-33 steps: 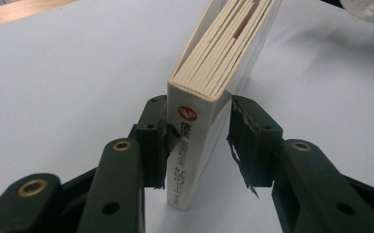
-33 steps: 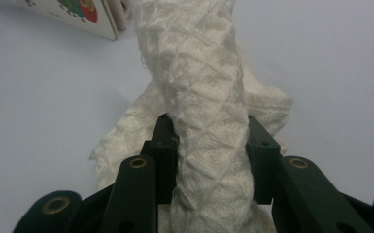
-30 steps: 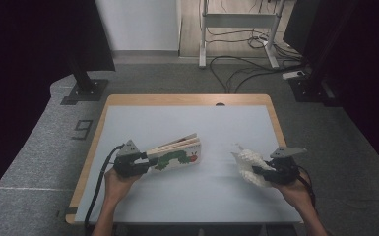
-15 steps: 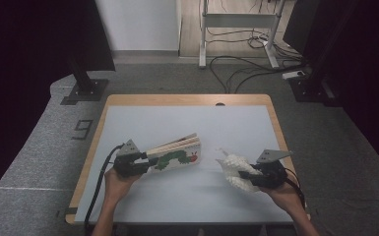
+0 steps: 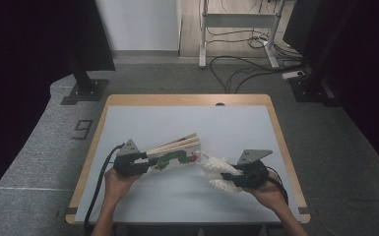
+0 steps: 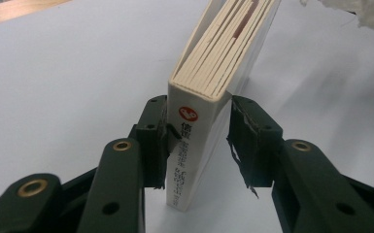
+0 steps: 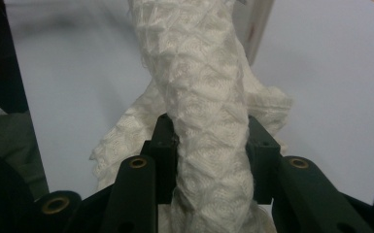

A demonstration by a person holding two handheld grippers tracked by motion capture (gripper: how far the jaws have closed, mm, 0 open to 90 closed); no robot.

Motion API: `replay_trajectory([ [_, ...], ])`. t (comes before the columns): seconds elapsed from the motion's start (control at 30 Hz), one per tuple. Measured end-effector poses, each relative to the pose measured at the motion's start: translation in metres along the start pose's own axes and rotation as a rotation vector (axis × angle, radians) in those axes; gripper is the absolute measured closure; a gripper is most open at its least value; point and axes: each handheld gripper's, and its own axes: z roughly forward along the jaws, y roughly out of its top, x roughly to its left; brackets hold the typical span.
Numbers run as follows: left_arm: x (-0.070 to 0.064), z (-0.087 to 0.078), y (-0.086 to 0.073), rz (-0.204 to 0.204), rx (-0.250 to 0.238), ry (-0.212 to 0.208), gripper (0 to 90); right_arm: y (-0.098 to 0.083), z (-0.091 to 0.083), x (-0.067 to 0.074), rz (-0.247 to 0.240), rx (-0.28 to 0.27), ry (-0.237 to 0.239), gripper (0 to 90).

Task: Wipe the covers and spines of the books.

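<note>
Left tongs (image 5: pixel 145 163) clamp the board book (image 5: pixel 174 153) by its spine; right tongs (image 5: pixel 231 178) grip a white cloth (image 5: pixel 217 169) beside it; we judge wiping the cover comes next, needing light contact.

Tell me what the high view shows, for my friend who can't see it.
A person at a pale grey table holds a board book in the left gripper and a bunched white cloth in the right gripper. The cloth reaches the book's right end.

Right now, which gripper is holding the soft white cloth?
The right gripper holds the white cloth; the left gripper clamps a picture book instead.
</note>
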Motion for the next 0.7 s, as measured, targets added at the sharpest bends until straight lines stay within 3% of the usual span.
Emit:
replay_trajectory([
  [0.7, 0.001, 0.000, 0.000, 0.002, 0.002, -0.010, 59.4, 0.037, 0.047, 0.030, -0.101, -0.013, 0.101, 63.4],
])
